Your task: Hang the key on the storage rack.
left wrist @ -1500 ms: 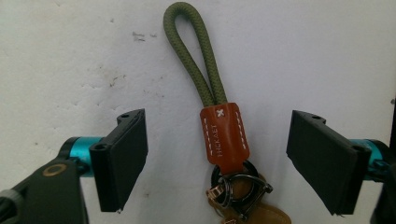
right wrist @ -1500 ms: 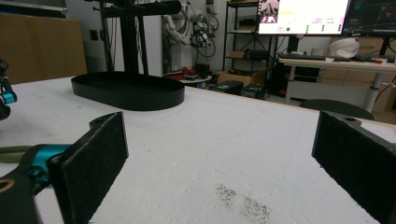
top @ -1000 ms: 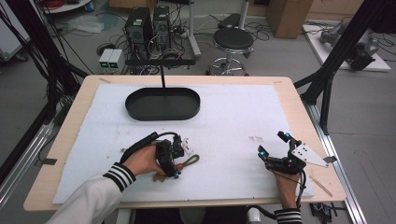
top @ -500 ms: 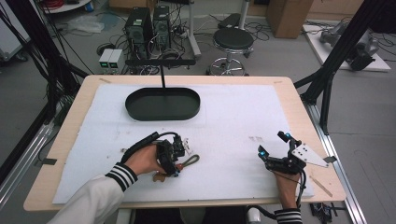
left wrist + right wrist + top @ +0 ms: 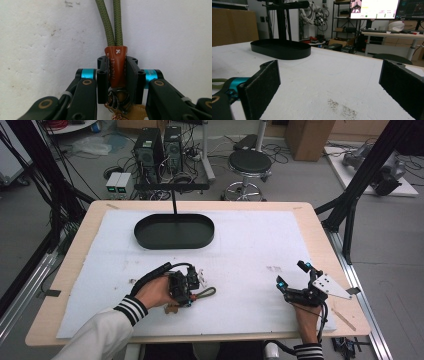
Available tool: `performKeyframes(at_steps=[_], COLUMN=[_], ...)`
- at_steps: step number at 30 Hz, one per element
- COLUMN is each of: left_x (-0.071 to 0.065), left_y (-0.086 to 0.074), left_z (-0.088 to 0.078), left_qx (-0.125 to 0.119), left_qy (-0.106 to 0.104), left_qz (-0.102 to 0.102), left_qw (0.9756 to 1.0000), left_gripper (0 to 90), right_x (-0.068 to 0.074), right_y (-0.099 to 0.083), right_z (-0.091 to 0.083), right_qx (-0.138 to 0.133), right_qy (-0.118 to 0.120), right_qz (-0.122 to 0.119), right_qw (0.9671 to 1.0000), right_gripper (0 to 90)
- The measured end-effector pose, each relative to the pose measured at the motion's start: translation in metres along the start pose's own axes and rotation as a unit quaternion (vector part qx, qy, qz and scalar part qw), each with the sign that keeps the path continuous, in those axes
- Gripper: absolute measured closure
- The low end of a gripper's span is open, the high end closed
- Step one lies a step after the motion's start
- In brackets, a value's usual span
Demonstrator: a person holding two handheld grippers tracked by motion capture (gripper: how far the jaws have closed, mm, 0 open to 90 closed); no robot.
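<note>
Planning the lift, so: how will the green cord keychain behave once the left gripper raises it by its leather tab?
The green cord loop looks like soft braid, so it will likely droop. The leather tab sits pinched between the left gripper jaws, probably a firm hold. The metal rings below may swing.

Your left gripper (image 5: 192, 285), clamped on the keychain (image 5: 200, 294), and right gripper (image 5: 292, 281) show no visible movement since earlier.

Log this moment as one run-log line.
left gripper: shut on brown leather tab of olive cord loop | right gripper: open, empty | black oval tray: empty
</note>
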State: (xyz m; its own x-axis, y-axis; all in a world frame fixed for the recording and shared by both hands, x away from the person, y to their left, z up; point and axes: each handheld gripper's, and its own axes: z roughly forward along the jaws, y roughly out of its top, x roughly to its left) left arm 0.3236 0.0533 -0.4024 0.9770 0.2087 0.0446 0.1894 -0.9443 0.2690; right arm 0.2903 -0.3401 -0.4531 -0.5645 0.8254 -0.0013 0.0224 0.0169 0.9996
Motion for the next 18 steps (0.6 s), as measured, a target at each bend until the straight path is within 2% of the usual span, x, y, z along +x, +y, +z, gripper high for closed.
performKeyframes(at_steps=[5,8,12,14,18], left_x=[0.002,0.009,0.021,0.026,0.036], left_y=[-0.002,-0.007,-0.022,-0.03,-0.044], left_z=[-0.005,-0.012,-0.022,-0.027,-0.039], left_qx=[-0.017,-0.042,-0.086,-0.108,-0.139], left_qy=[0.011,0.021,0.039,0.053,0.065], left_qz=[-0.005,-0.025,-0.062,-0.078,-0.106], left_qw=[0.9998,0.9986,0.9936,0.9897,0.9824], left_gripper=[73.1,73.2,73.3,73.4,73.3], right_x=[0.0,0.0,0.0,0.0,0.0], right_y=[0.0,0.0,0.0,0.0,0.0], right_z=[0.0,0.0,0.0,0.0,0.0], right_qx=[-0.001,-0.001,-0.001,-0.001,-0.002], right_qy=[0.0,0.0,0.001,0.0,0.001], right_qz=[-0.001,-0.001,-0.002,-0.003,-0.005], right_qw=[1.0,1.0,1.0,1.0,1.0], right_gripper=[2.5,2.5,2.5,2.5,2.5])
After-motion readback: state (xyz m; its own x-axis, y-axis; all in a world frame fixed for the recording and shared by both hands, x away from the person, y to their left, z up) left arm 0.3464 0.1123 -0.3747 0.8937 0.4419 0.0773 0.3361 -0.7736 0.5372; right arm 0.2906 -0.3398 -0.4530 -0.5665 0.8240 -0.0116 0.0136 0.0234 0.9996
